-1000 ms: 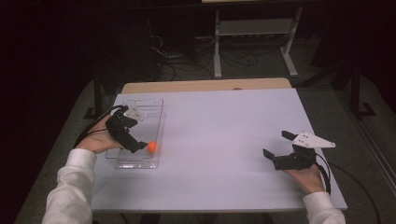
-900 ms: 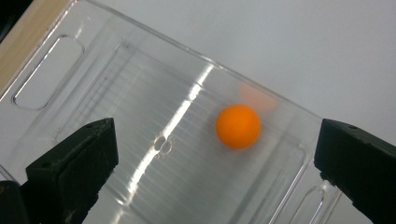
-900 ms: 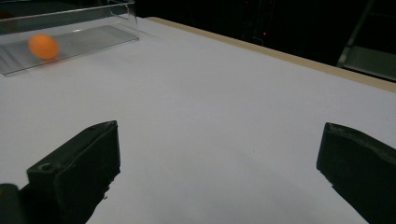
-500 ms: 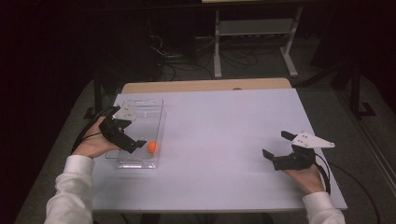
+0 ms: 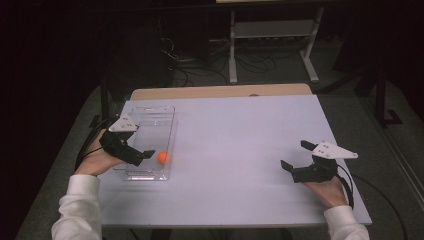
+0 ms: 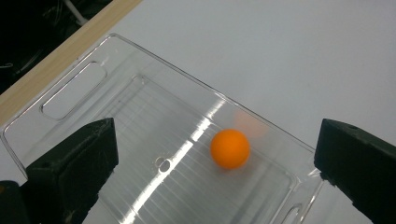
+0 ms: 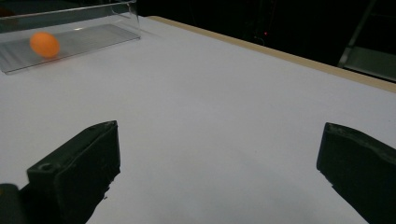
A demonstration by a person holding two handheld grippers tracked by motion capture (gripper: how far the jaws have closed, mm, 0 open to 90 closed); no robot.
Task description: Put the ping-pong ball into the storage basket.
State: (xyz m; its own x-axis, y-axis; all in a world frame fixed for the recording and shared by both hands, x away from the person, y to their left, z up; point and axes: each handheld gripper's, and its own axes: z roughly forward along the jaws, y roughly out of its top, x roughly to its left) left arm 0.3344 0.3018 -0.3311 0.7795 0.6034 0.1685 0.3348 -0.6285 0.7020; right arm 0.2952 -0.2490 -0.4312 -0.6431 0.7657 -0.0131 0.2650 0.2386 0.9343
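A small orange ball point(image 5: 163, 157) lies inside a clear plastic tray point(image 5: 150, 125) on the left of the white table. My left gripper point(image 5: 137, 150) hovers over the tray's left rim, open, with the ball a little beyond its fingertips. In the left gripper view the ball point(image 6: 229, 148) rests on the ribbed floor of the tray point(image 6: 140, 116), and the left gripper point(image 6: 217, 135) has its jaws wide apart. My right gripper point(image 5: 295, 155) sits near the front right of the table, open and empty. In the right gripper view its jaws point(image 7: 219, 130) frame bare tabletop, with the ball point(image 7: 44, 44) far off.
The white table point(image 5: 240, 140) has a wooden strip point(image 5: 220, 92) along its far edge. Beyond it the floor is dark, with cables point(image 5: 200, 65) and a metal rack point(image 5: 272, 35). The tray point(image 7: 93, 32) has handle slots at both ends.
My left gripper has drawn back to the left and toward the person, away from the ball. The ball stays in the tray. The right gripper has not moved.
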